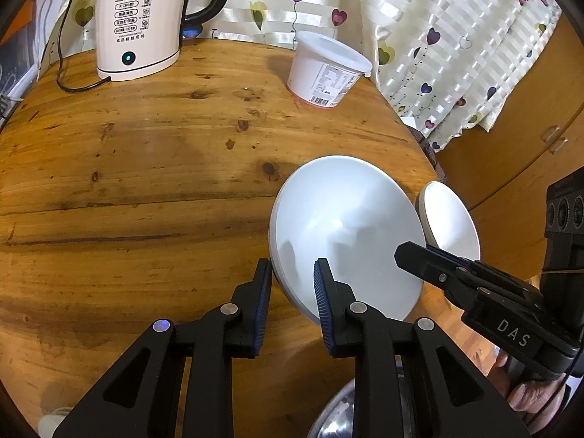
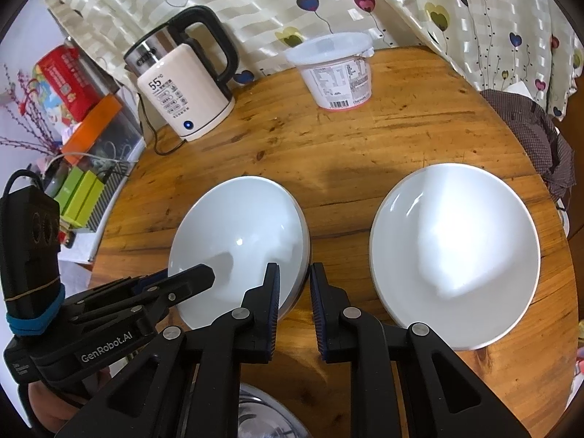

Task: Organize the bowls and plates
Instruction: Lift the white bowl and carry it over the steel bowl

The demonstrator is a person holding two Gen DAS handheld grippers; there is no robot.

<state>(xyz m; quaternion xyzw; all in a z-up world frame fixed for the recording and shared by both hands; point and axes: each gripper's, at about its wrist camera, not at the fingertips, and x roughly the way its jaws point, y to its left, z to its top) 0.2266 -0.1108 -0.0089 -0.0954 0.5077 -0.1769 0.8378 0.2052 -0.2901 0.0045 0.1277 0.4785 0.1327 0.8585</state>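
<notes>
Two white bowls sit on the round wooden table (image 2: 365, 153). My left gripper (image 1: 292, 273) is open, its fingers straddling the near left rim of the left bowl (image 1: 346, 226); it also shows in the right wrist view (image 2: 189, 277). My right gripper (image 2: 295, 277) is open, its fingers straddling the near right rim of the same bowl (image 2: 241, 241); it also shows in the left wrist view (image 1: 412, 255). The second white bowl (image 2: 456, 252) stands apart to the right, seen partly in the left wrist view (image 1: 449, 219).
A white electric kettle (image 1: 138, 18) with cord and a white lidded tub (image 1: 325, 69) stand at the table's far side. A metal bowl (image 2: 262, 416) lies near the front edge. Boxes (image 2: 91, 189) crowd the left, and a curtain (image 2: 474, 18) hangs behind.
</notes>
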